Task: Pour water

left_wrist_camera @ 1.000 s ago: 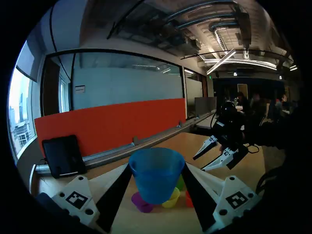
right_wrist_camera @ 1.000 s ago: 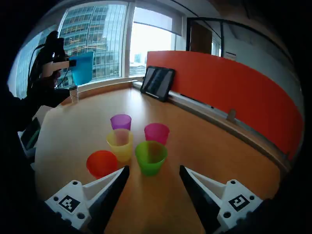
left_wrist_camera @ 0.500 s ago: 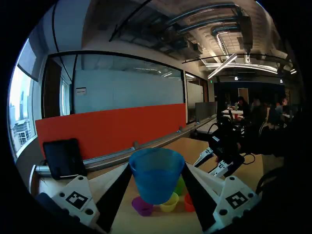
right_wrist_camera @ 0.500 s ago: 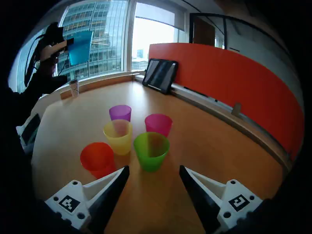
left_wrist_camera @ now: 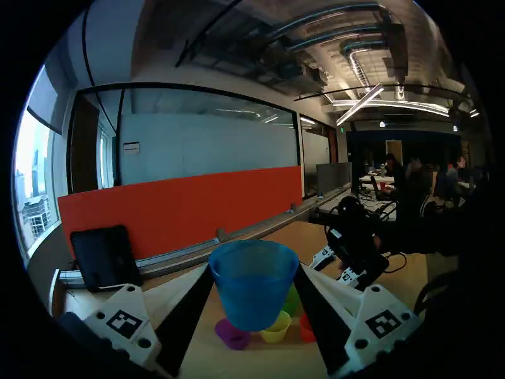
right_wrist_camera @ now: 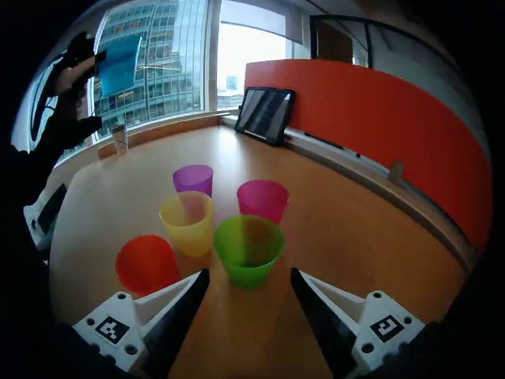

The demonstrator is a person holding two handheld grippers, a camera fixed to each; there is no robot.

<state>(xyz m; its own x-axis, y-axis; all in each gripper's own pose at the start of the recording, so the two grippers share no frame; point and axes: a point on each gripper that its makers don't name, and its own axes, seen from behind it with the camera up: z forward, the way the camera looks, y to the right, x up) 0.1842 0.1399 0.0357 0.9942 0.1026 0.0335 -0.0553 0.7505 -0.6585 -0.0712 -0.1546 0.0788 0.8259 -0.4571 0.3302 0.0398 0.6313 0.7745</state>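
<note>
The left claw (left_wrist_camera: pixel 252 270) holds a blue cup (left_wrist_camera: pixel 254 292) at the lower centre of the left gripper view, one finger pressed against each side. The cup stands upright between the fingers with its mouth open to the top, and its lower part looks darker than its rim. Below and behind it, on the wooden tabletop (left_wrist_camera: pixel 265 359), stand a purple cup (left_wrist_camera: pixel 231 333), a yellow cup (left_wrist_camera: pixel 276 327), a sliver of a green cup (left_wrist_camera: pixel 291 299) and a red cup (left_wrist_camera: pixel 307 328). To the right of centre the right claw (left_wrist_camera: pixel 334 265) hangs over the tabletop, held by a person in dark sleeves. A dark tablet (left_wrist_camera: pixel 104 256) leans at the left against the orange wall panel (left_wrist_camera: pixel 183 205).

In the right gripper view the right claw is spread wide at the bottom of the frame, gripping nothing, with the green cup just ahead of the gap between its fingers. The yellow cup sits left of the green one, the red cup at the lower left beside the left finger, the purple cup behind the yellow one, and a pink cup (right_wrist_camera: pixel 262 199) behind the green one. All five stand upright, close together. At the upper left, the blue cup is held high against the window (right_wrist_camera: pixel 164 57), well above the tabletop, by a hand (right_wrist_camera: pixel 68 74). The tablet leans at the top centre.
</note>
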